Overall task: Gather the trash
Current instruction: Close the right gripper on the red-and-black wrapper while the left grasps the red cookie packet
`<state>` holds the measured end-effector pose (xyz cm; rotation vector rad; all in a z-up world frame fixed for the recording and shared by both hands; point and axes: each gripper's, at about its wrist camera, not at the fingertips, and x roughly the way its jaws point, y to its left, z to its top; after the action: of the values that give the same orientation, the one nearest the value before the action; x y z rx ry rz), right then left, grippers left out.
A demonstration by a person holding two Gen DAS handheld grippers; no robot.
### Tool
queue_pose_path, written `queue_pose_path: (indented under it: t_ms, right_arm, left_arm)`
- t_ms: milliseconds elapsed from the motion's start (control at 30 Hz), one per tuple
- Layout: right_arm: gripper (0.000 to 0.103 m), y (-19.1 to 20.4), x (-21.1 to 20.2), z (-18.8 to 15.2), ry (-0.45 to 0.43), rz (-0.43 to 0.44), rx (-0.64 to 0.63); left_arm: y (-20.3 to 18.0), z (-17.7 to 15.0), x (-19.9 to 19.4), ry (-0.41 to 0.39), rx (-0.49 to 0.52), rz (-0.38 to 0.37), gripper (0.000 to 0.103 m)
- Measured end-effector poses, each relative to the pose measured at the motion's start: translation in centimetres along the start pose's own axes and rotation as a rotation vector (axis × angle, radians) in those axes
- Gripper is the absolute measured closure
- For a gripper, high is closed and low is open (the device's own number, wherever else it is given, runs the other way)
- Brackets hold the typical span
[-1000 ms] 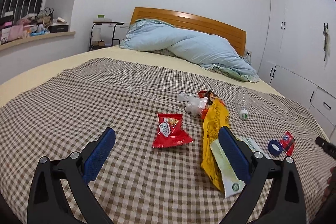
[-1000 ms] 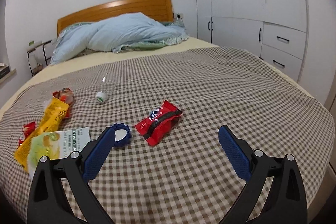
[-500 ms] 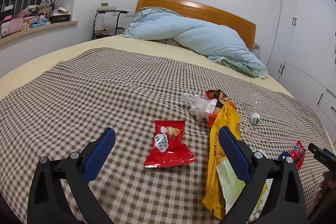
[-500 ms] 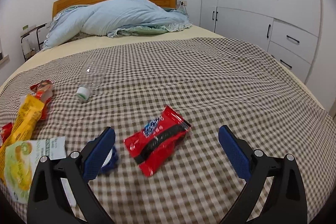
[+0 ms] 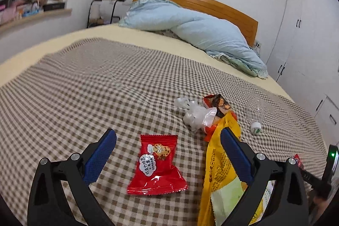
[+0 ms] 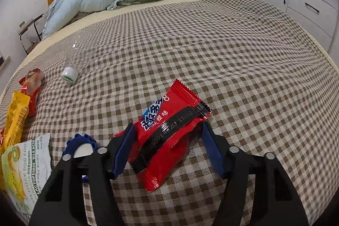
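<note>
Right gripper [image 6: 167, 137] closing around a red snack wrapper [image 6: 169, 130] on a checked bedspread [image 6: 243, 56].

A second ago its jaws stood wide, above and short of the wrapper; now they have dropped to straddle it at lower centre of the right wrist view, closing, left pad touching, right pad just beside it, not yet clamped. The first piece of trash looks nearly secured. In the left wrist view, the left gripper [image 5: 167, 149] hangs wide open and empty, now closer over a red cookie packet [image 5: 156, 164] at lower centre, yellow bag [image 5: 220, 164] beside it.
</note>
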<state>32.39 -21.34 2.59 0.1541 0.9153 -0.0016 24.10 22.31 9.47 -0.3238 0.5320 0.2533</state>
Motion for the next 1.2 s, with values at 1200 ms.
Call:
queue_pose_path:
  t_ms: [1200]
  right_arm:
    - [0.095, 0.6, -1.7, 0.3, -0.134, 0.049, 0.015]
  left_arm:
    - [1.5, -2.4, 7.2, 0.245, -0.004, 0.129, 0.037]
